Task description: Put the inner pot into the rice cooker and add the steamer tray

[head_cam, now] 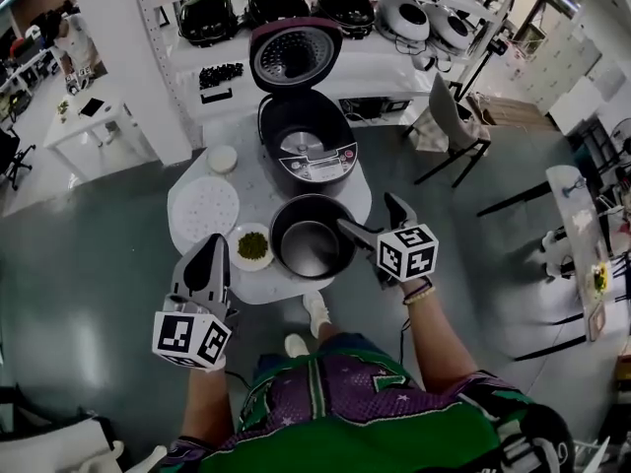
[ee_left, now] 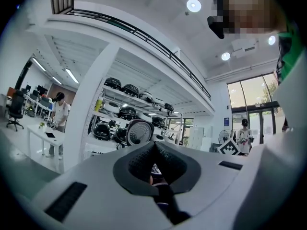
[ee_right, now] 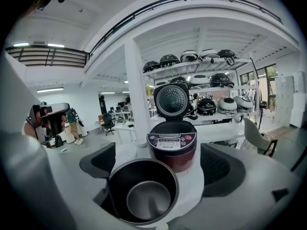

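The dark inner pot [head_cam: 312, 236] stands empty at the front of the round white table [head_cam: 347, 193]. Behind it is the rice cooker [head_cam: 306, 141], lid up and body empty. The white perforated steamer tray [head_cam: 205, 208] lies flat at the table's left. My right gripper [head_cam: 373, 220] hovers open at the pot's right rim. In the right gripper view the pot [ee_right: 143, 190] sits low between the wide jaws, no pad touching it, with the cooker [ee_right: 171, 145] beyond. My left gripper [head_cam: 207, 264] is shut and empty, off the table's front left, pointing level [ee_left: 154, 152].
A small bowl of green beans [head_cam: 252, 246] sits between the tray and the pot. A small white round dish [head_cam: 222, 158] lies left of the cooker. Shelves of rice cookers [head_cam: 296, 8] stand behind the table, and a chair [head_cam: 449, 116] to the right.
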A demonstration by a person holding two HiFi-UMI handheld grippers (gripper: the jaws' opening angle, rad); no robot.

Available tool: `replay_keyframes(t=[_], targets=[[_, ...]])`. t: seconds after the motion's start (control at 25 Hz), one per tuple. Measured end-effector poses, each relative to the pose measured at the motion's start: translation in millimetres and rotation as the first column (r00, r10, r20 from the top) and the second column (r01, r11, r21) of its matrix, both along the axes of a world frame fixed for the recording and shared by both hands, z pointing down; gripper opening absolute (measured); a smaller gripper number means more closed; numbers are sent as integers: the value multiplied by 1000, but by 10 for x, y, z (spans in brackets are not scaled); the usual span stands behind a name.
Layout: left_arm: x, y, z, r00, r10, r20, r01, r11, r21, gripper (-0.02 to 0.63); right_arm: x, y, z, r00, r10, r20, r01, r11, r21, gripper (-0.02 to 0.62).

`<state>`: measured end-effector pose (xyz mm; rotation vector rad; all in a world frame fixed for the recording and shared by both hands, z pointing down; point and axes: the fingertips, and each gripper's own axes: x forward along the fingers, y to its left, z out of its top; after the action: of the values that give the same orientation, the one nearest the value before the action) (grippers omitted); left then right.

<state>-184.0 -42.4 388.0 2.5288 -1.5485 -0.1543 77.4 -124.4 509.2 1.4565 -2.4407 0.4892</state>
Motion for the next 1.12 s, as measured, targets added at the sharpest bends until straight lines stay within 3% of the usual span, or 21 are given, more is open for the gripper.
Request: replay_keyframes(t=[0.36, 0.68, 1.12], targets=[[197, -237, 154, 1000, 3, 11, -3, 999, -37, 20, 51, -292, 722, 999, -25, -43, 19, 990, -141, 537], [293, -549, 219, 999, -13, 37, 15, 998, -66, 20, 50, -458, 1412, 994, -90, -59, 68, 951, -303, 503], [370, -838, 363, 998, -39, 55, 44, 994, -95, 20, -13, -634, 2027, 981, -178, -80, 129, 899, -420, 492]])
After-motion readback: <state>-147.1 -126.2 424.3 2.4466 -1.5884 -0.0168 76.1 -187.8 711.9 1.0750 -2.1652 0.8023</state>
